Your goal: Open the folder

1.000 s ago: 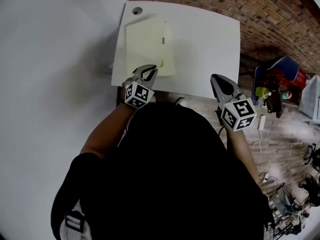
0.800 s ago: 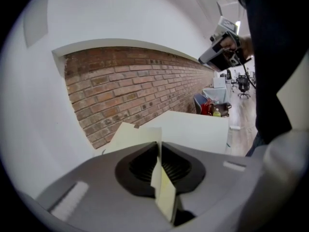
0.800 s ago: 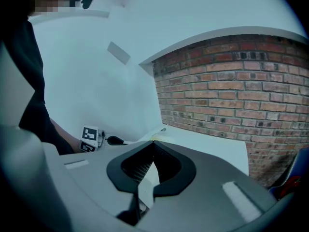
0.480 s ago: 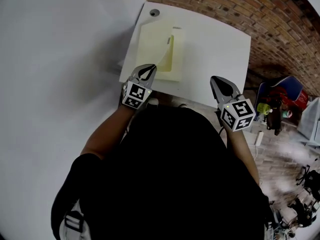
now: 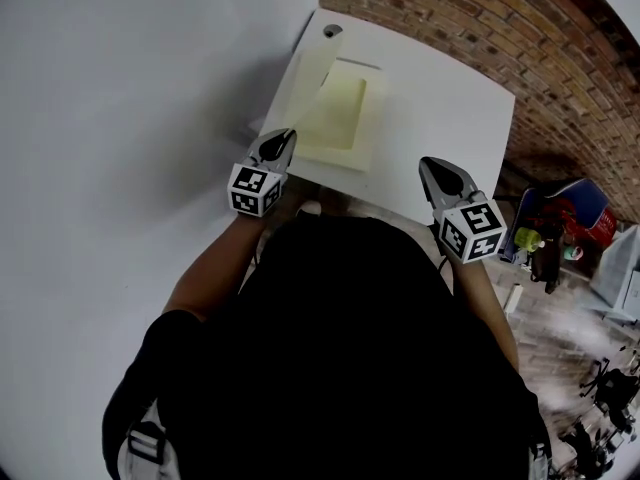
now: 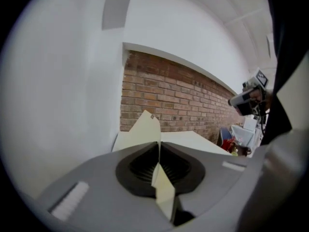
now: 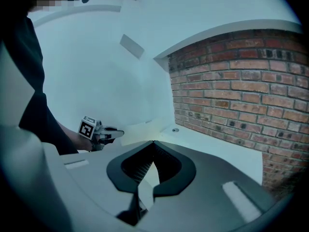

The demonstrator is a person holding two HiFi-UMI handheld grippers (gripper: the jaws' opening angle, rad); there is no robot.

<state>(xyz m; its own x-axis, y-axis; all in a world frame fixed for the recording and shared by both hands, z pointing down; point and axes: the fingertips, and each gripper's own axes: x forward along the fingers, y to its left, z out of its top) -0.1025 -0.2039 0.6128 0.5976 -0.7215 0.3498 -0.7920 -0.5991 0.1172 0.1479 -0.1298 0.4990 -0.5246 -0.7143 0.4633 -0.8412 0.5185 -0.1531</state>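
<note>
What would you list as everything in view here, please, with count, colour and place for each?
rectangular white table: one, white, ahead of the person.
pale yellow paper folder: one, pale yellow, on the table's left part, cover lifted.
small round grommet: one, grey, table's far left corner.
red brick wall: one, red-brown, behind the table.
plain white wall: one, white, left of the table.
red and blue clutter: several items, too small to tell, right of the table.
left gripper: one, grey with a black-and-white marker cube, shut on the folder's cover.
right gripper: one, same colours, shut, empty, at the table's near edge.
</note>
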